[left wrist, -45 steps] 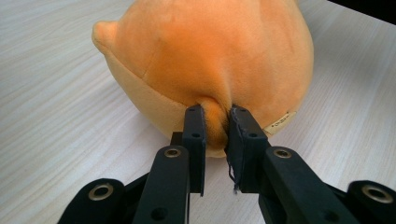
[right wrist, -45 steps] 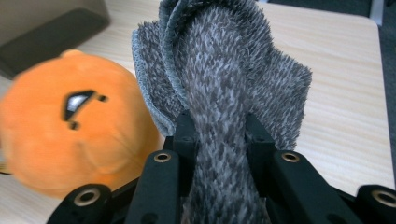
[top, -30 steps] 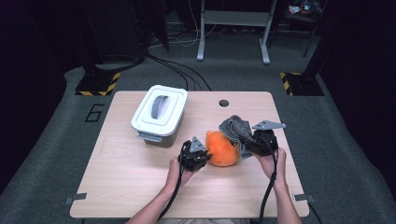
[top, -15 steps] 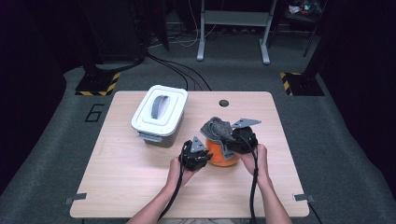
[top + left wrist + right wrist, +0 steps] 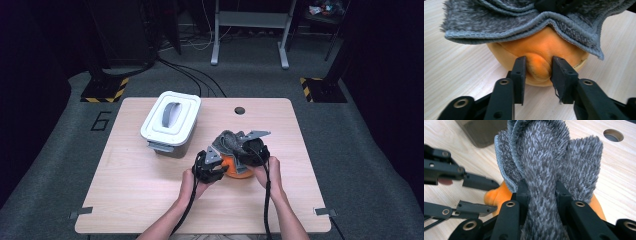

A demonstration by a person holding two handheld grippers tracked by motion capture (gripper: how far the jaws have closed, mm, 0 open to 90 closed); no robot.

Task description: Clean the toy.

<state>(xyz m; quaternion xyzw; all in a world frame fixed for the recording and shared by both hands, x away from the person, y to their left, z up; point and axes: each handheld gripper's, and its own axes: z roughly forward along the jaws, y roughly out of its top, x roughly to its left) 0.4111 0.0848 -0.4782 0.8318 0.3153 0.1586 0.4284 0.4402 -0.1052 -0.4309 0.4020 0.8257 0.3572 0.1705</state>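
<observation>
An orange plush toy (image 5: 239,170) sits on the wooden table (image 5: 135,185), just right of centre. A fuzzy grey cloth (image 5: 227,140) lies draped over its top. My right gripper (image 5: 242,152) is shut on a bunched fold of that cloth (image 5: 544,157), which it holds over the toy from the right. My left gripper (image 5: 221,169) comes in from the left. A soft nub of the toy (image 5: 539,66) sits between its jaws. These jaws have just been opening, and the nub still touches both pads (image 5: 520,70).
A white lidded container (image 5: 170,120) with a grey handle stands at the back left of the table. A round hole (image 5: 239,110) lies near the far edge. Bare wood stretches to the front and left.
My right gripper has carried the grey cloth leftward and down, so that it now covers the orange toy. The left hand has stayed in place.
</observation>
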